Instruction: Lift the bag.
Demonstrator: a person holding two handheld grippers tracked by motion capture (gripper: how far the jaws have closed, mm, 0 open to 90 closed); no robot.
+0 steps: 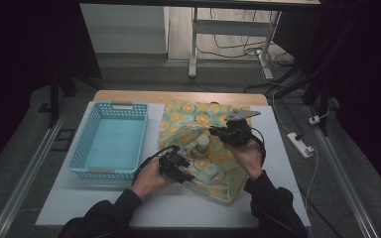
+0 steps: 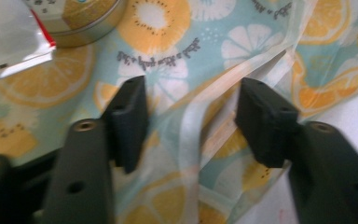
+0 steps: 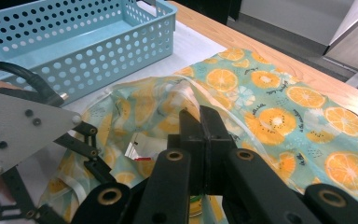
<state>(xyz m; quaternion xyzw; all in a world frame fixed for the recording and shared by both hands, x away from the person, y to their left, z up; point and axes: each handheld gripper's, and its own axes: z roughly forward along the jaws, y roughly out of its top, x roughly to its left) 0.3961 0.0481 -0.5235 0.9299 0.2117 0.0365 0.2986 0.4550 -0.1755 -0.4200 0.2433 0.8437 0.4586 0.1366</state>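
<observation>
A cloth bag [image 1: 188, 116] printed with orange slices lies on the white board. A round tin [image 1: 203, 144] stands on it, with a clear packet [image 2: 9, 37] beside the tin [image 2: 81, 16]. My left gripper [image 1: 181, 166] sits at the bag's near left side. In the left gripper view its jaws [image 2: 192, 88] stand apart astride a raised fold of the cloth [image 2: 261, 42], with the pads off it. My right gripper [image 1: 223, 133] is just right of the tin. Its jaws [image 3: 203, 114] are shut, pinching the bag's lifted rim [image 3: 186, 84].
An empty light-blue perforated basket [image 1: 110, 105] stands left of the bag, close to my left hand. The white board [image 1: 178, 208] rests on a wooden table whose far edge [image 1: 178, 95] shows behind. A power strip [image 1: 300, 144] lies on the floor at the right.
</observation>
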